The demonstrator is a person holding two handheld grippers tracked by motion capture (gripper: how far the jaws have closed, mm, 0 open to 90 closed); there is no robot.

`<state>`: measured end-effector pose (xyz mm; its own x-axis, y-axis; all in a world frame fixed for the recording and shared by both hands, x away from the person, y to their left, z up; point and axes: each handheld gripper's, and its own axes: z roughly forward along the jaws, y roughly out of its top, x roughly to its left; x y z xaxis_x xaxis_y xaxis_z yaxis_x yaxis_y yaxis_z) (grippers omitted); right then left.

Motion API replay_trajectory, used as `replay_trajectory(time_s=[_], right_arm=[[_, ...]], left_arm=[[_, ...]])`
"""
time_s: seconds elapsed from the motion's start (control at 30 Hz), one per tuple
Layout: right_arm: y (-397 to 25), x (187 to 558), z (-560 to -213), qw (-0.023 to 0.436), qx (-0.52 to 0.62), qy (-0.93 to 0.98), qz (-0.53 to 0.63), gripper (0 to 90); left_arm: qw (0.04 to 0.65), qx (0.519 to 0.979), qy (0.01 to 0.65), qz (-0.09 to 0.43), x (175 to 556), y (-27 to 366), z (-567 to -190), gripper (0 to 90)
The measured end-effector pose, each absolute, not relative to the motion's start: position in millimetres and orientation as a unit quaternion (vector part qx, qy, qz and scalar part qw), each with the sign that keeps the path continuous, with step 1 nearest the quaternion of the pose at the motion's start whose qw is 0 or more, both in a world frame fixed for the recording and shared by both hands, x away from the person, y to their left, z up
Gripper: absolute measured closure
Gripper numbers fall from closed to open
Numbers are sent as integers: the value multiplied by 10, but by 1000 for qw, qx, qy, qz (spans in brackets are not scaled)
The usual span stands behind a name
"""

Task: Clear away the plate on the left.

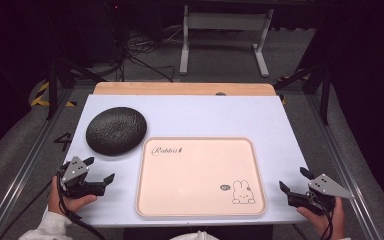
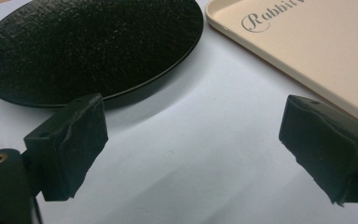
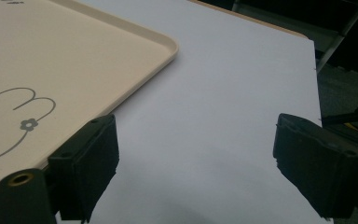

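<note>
A cream tray (image 1: pixel 200 207) with a rabbit drawing and the word "Rabbit" lies at the front middle of the white table. A round black textured plate (image 1: pixel 116 130) sits to its upper left. My left gripper (image 1: pixel 100 170) rests at the front left, open and empty, pointing between plate (image 2: pixel 88 46) and tray (image 2: pixel 317 51). My right gripper (image 1: pixel 294 181) is at the front right, open with nothing between its jaws, just right of the tray's edge (image 3: pixel 135 79). A hand holds each gripper.
The white table top (image 1: pixel 205 117) has a wooden strip (image 1: pixel 180 89) along its far edge. Behind it stand a white frame (image 1: pixel 225 35) and cables on the grey floor. Metal rails (image 1: pixel 30 160) run along both sides.
</note>
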<state>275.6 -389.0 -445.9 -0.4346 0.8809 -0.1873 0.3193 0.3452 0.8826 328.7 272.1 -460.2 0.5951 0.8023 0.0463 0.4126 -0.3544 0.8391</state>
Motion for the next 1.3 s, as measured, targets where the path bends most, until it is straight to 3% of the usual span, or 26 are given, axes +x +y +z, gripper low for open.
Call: replay_trajectory(time_s=[0.4,1.3], right_arm=[[-3845,2747,-4452,347,397,748,402,148],[-3842,2744,-4454,348,398,749,400,148]], left_arm=[[396,800,382,240,3280,2713,-4621,98],[294,830,344,325,3591,2500,-4502,176]])
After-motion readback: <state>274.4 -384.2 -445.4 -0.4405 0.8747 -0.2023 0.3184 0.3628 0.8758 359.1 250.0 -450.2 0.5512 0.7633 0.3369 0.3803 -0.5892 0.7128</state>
